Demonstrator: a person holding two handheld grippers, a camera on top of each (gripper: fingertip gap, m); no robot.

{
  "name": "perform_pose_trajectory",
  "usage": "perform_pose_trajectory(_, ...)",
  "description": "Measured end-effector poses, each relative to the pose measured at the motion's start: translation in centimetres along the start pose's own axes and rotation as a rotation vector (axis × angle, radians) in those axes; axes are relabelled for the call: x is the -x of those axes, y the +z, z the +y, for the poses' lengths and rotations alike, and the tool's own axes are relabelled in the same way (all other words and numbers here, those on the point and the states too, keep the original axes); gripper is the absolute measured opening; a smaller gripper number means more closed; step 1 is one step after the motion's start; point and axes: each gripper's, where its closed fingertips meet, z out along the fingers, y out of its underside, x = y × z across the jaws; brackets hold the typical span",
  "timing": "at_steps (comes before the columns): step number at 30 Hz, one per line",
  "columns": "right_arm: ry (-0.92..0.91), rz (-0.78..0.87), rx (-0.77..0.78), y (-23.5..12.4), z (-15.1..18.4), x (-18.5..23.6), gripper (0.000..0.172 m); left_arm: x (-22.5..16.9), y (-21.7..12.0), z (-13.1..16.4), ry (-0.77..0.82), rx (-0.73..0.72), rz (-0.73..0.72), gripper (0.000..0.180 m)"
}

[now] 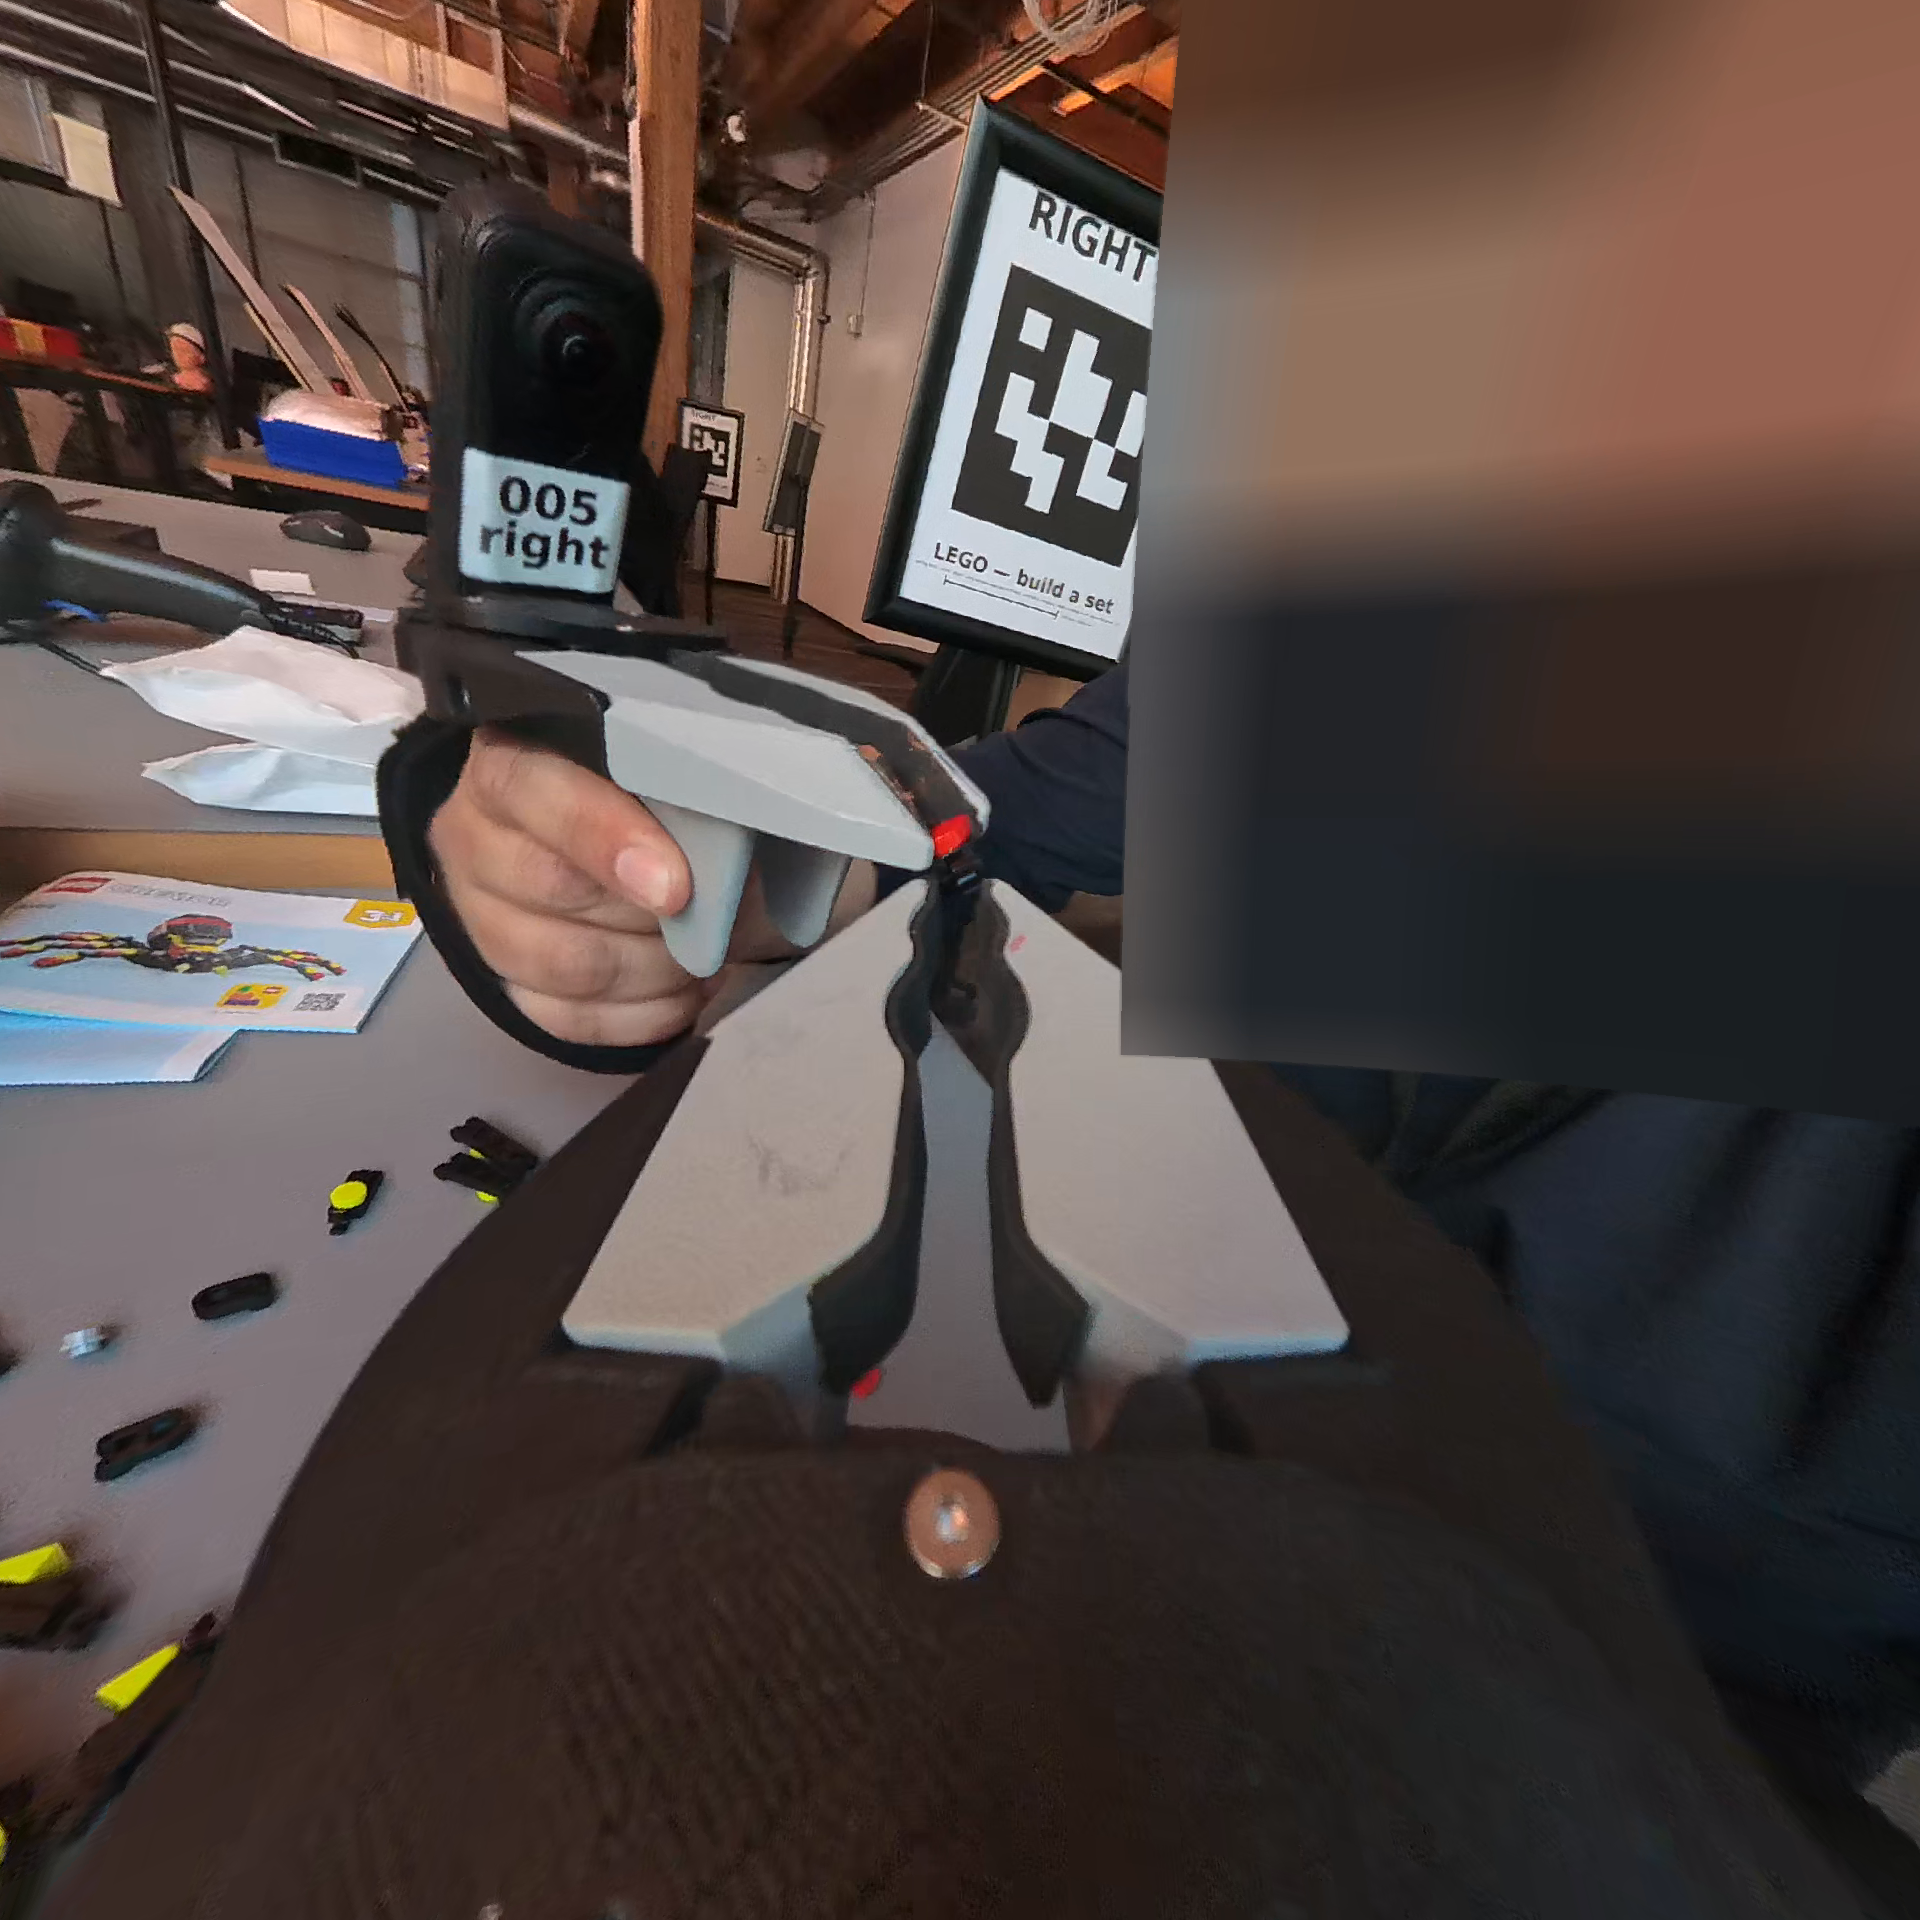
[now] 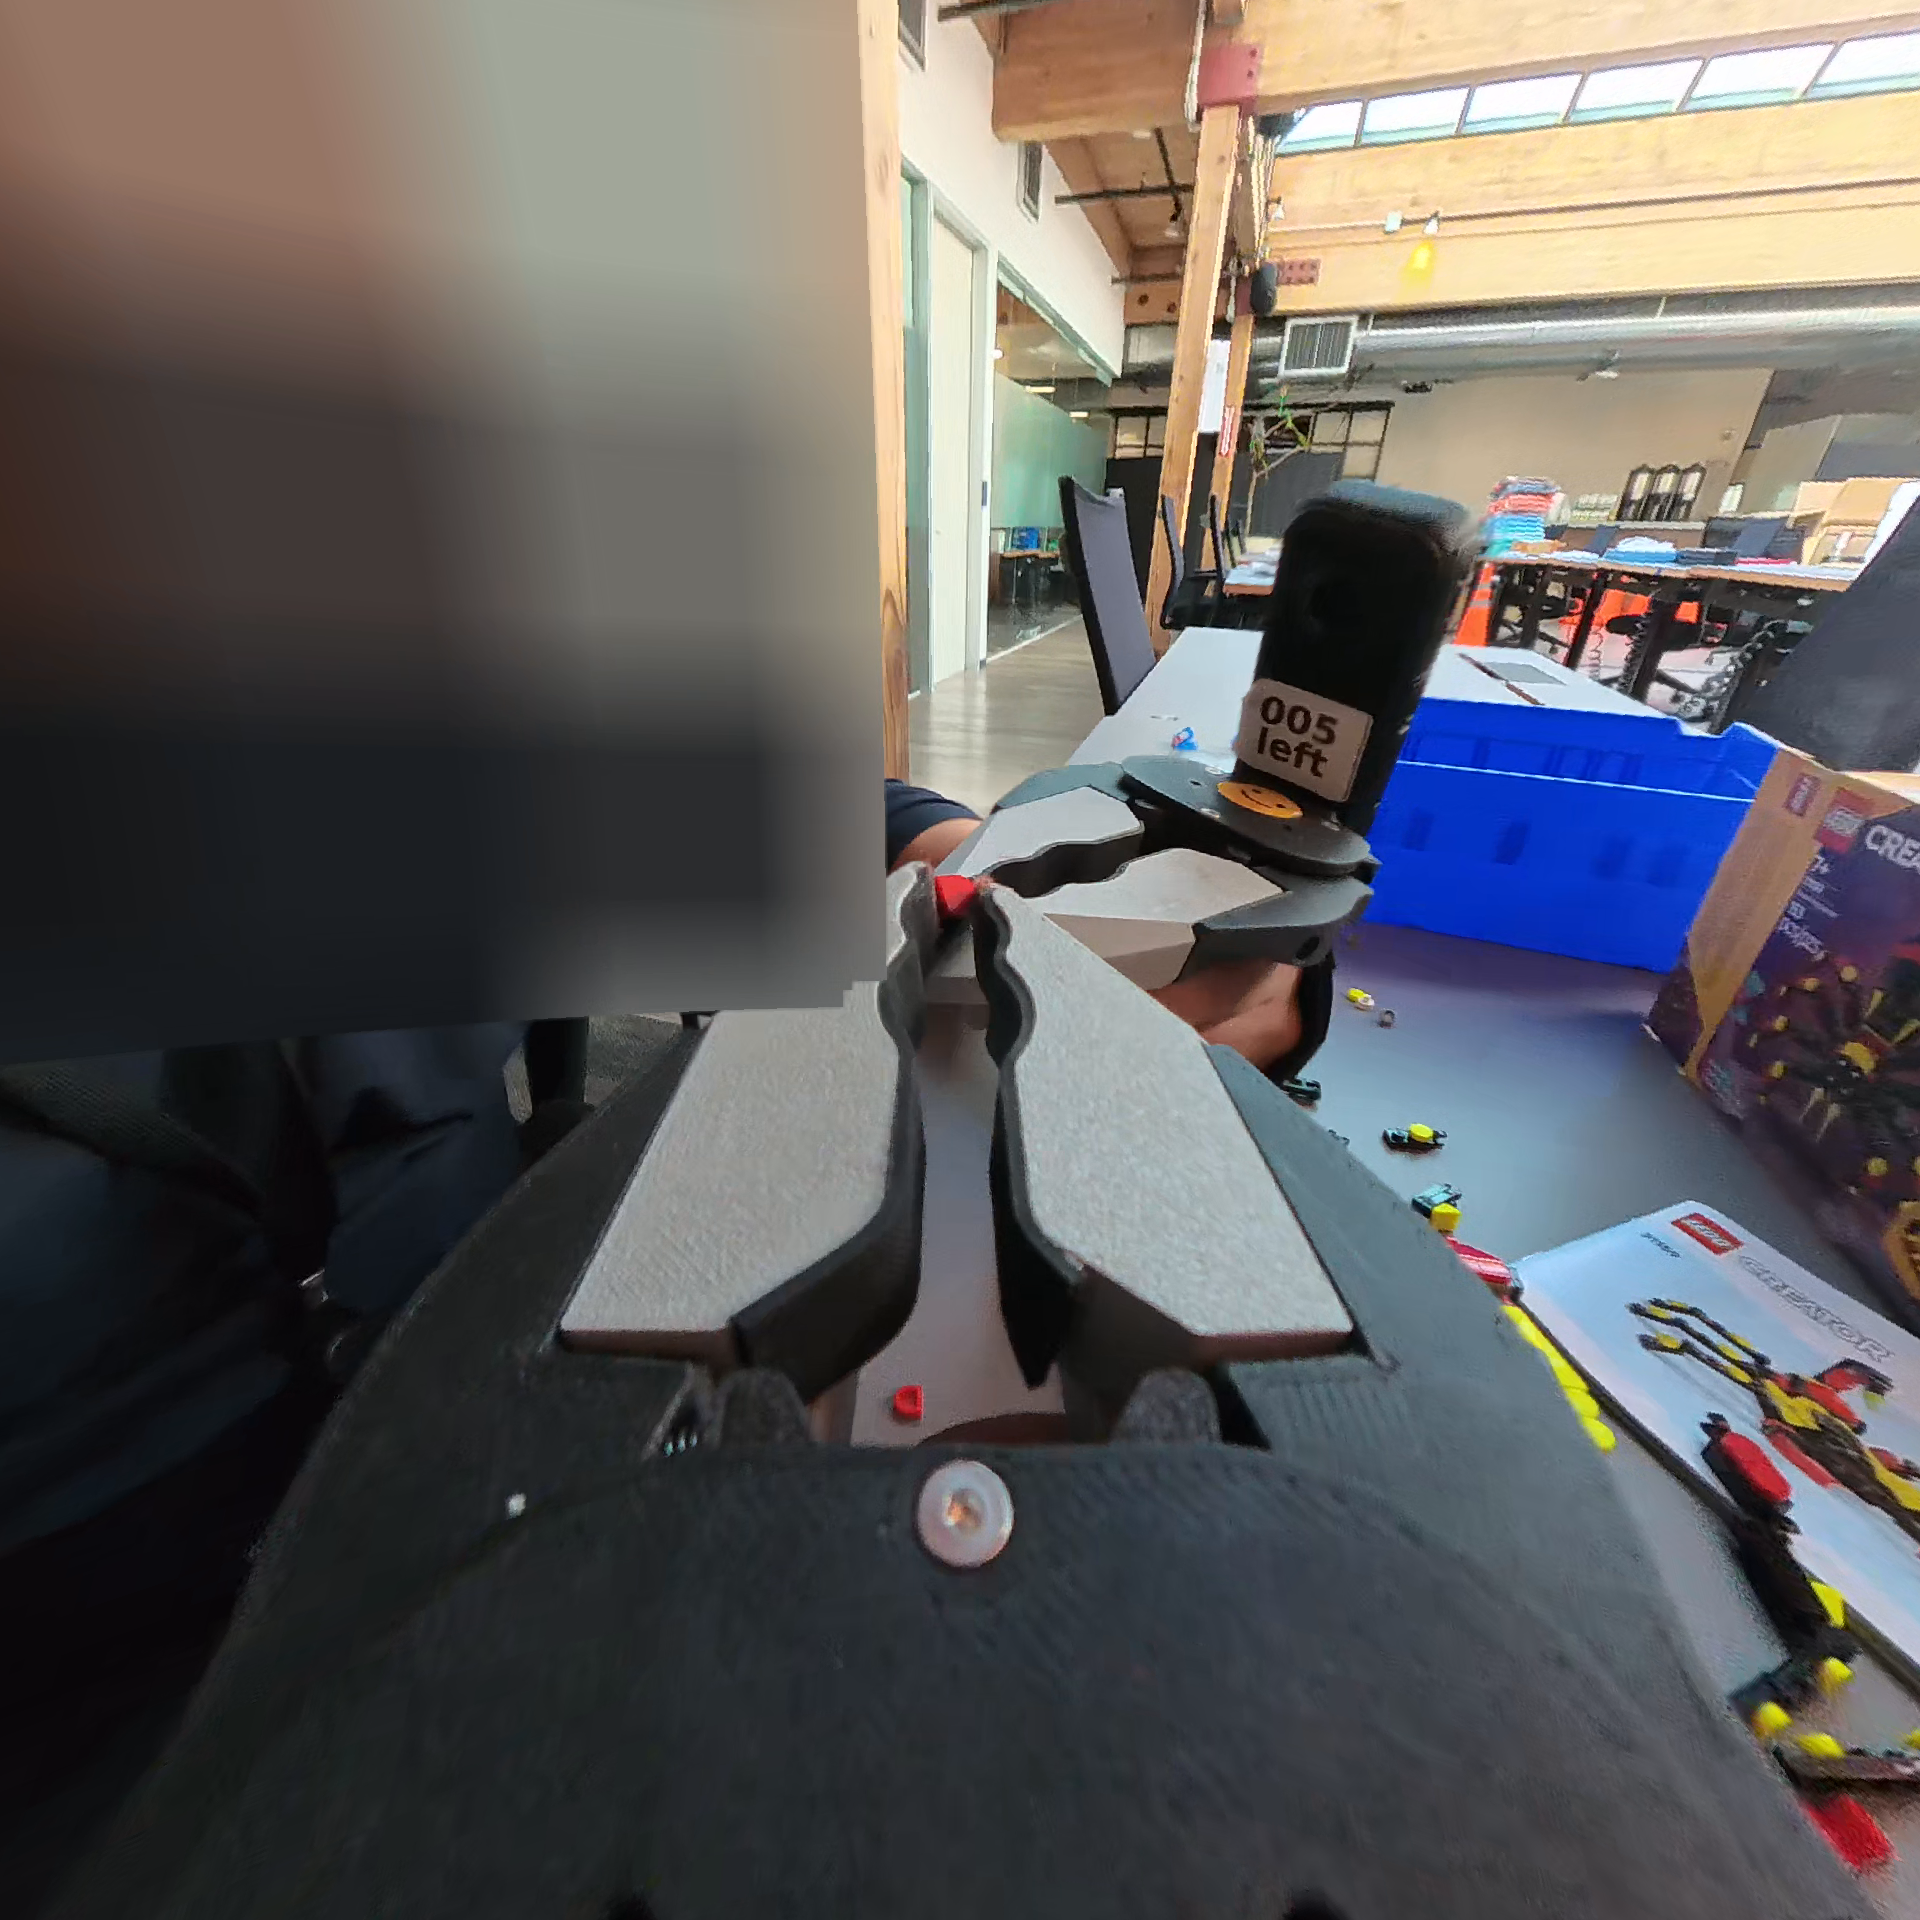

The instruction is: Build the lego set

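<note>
a pale blue instruction booklet (image 1: pixel 197 951) lies on the grey table (image 1: pixel 312 1195) among scattered black and yellow brick pieces (image 1: pixel 353 1195). a blue plastic bin (image 2: pixel 1558 831) and printed cardboard box (image 2: pixel 1808 935) stand farther back.

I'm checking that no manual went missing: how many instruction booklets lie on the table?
2. One booklet, a toy model on its cover, lies on the grey table; the second booklet pokes out from under it. Others may be hidden.

Timber posts (image 2: pixel 1195 364) and ceiling beams (image 2: pixel 1558 156), skylights (image 2: pixel 1621 88) bright above, wood floor (image 2: pixel 997 707), chairs (image 2: pixel 1101 592) beyond the grey counter (image 2: pixel 1507 1039).
</note>
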Motion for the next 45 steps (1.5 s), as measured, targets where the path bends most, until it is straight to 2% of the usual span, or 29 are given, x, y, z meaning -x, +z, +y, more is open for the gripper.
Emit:
perform_pose_trajectory(3, -0.016, 0.099, -0.014, -0.7, -0.2, -1.7, 0.005, 1.8, -0.6, -0.6, 0.046, -0.019, -0.131, 0.001)
perform_pose_trajectory(5, -0.037, 0.201, 0.047, -1.5, 0.4, -3.3, 0.005, 4.3, -1.5, -0.4, 0.207, 0.056, -0.351, 0.0)
perform_pose_trajectory(7, -0.072, 0.248, 0.092, -2.0, 0.8, -3.8, 0.005, 5.4, -2.1, -0.1, 0.416, 0.159, -0.505, 0.0)
perform_pose_trajectory(10, -0.147, 0.283, 0.094, -2.5, 0.2, -3.8, 0.0, 5.2, -1.9, -0.3, 0.591, 0.192, -0.561, 0.0)
perform_pose_trajectory(15, -0.18, 0.285, 0.144, -2.3, 1.0, -3.8, 0.0, 6.0, -2.1, 0.1, 0.59, 0.199, -0.601, 0.0)
perform_pose_trajectory(20, -0.212, 0.416, 0.196, -3.1, 1.5, -5.8, 0.0, 7.6, -2.2, 1.9, 0.418, 0.239, -0.612, 0.0)
perform_pose_trajectory(22, -0.227, 0.411, 0.184, -3.1, 1.2, -5.5, 0.0, 7.9, -2.2, 2.1, 0.371, 0.231, -0.61, 0.009)
perform_pose_trajectory(25, -0.27, 0.432, 0.222, -3.1, 1.5, -5.6, 0.0, 7.9, -2.3, 1.5, 0.311, 0.179, -0.604, 0.016)
perform_pose_trajectory(29, -0.357, 0.464, 0.265, -3.0, 1.7, -5.6, 0.0, 7.3, -2.6, 0.2, 0.212, 0.071, -0.551, 0.012)
perform_pose_trajectory(39, -0.528, 0.507, 0.316, -2.8, 1.6, -5.3, 0.0, 6.6, -2.2, 0.0, 0.072, 0.016, -0.443, 0.009)
perform_pose_trajectory(41, -0.538, 0.52, 0.326, -2.9, 1.8, -5.5, 0.0, 6.9, -2.4, 0.2, 0.117, 0.042, -0.471, 0.009)
perform_pose_trajectory(45, -0.403, 0.495, 0.22, -3.6, 0.8, -5.6, 0.0, 7.4, -2.8, 0.1, 0.388, 0.157, -0.616, 0.009)
